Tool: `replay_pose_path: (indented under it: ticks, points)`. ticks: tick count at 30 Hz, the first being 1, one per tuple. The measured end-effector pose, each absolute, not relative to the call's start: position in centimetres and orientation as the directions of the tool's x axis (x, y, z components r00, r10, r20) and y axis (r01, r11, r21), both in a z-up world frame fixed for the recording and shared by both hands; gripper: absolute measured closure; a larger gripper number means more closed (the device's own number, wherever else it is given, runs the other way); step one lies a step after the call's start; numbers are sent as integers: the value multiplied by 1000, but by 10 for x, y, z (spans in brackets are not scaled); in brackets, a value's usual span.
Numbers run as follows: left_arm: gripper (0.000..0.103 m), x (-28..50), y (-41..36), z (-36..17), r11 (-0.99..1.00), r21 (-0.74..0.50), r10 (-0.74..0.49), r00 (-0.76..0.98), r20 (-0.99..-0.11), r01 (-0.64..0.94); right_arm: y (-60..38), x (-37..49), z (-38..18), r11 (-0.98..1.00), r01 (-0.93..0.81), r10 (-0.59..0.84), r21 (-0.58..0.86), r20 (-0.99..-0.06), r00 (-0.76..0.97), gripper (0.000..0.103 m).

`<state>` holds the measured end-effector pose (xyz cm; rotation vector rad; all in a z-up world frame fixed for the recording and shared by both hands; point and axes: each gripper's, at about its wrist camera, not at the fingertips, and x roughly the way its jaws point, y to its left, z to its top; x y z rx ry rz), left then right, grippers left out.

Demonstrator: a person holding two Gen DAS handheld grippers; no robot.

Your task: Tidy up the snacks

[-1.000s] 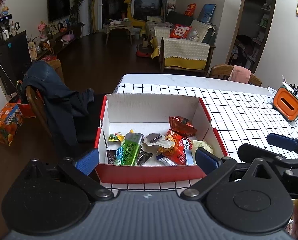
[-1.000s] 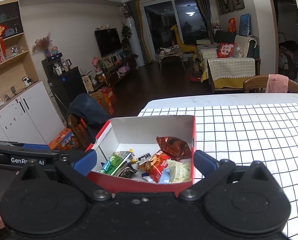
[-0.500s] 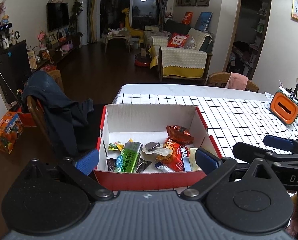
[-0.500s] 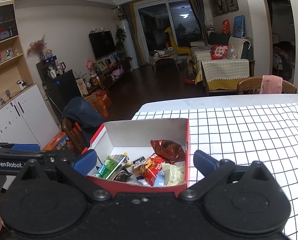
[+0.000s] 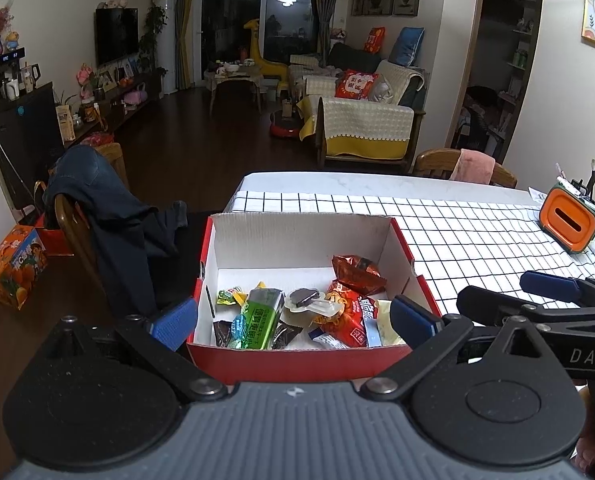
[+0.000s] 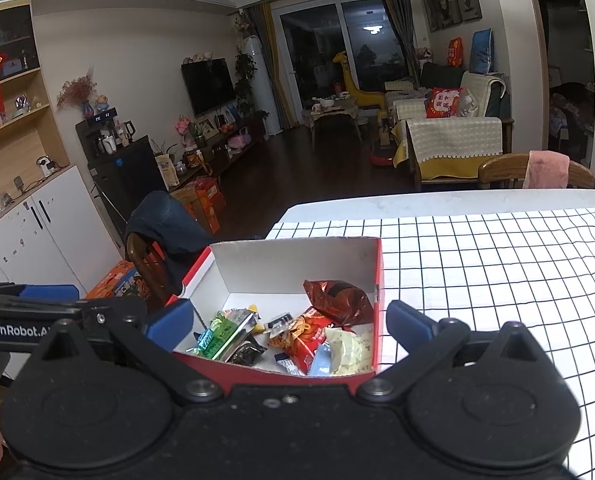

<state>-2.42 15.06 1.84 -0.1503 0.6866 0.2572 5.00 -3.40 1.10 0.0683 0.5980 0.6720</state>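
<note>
We held the left gripper (image 5: pixel 293 320) wide open and empty, its blue pads either side of the near wall of the red box (image 5: pixel 297 356). The right gripper (image 6: pixel 289 318) was likewise spread and empty, straddling the same box (image 6: pixel 281 368) from a little further right.

Only the left view showed the right gripper (image 5: pixel 545 298) itself, hovering over the counter (image 5: pixel 477 240) beside the box, and an orange holder (image 5: pixel 569 224) near the counter's far right edge. Only the right view showed the white cabinets (image 6: pixel 37 220) and the left gripper's arm.

The box sat at the counter's left corner, its left wall along the counter edge, with a chair draped in a dark jacket (image 5: pixel 109 216) just beyond. To the right, the checked cloth lay open.

Inside the single box the snacks lay piled toward the near wall: one green packet (image 5: pixel 261 318), one dark red bag (image 5: pixel 357 270) against the right wall, one red-orange bag (image 5: pixel 347 316), one pale packet (image 6: pixel 347 350), plus several smaller wrappers we could not count reliably.
</note>
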Motion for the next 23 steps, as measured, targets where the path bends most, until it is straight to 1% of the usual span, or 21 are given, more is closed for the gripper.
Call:
replay_pose_path:
  ticks: [23]
  points:
    - [0, -8, 136, 16, 957, -56, 177, 723, -667, -286, -47, 63, 12, 787, -564, 601, 251, -519, 608, 0]
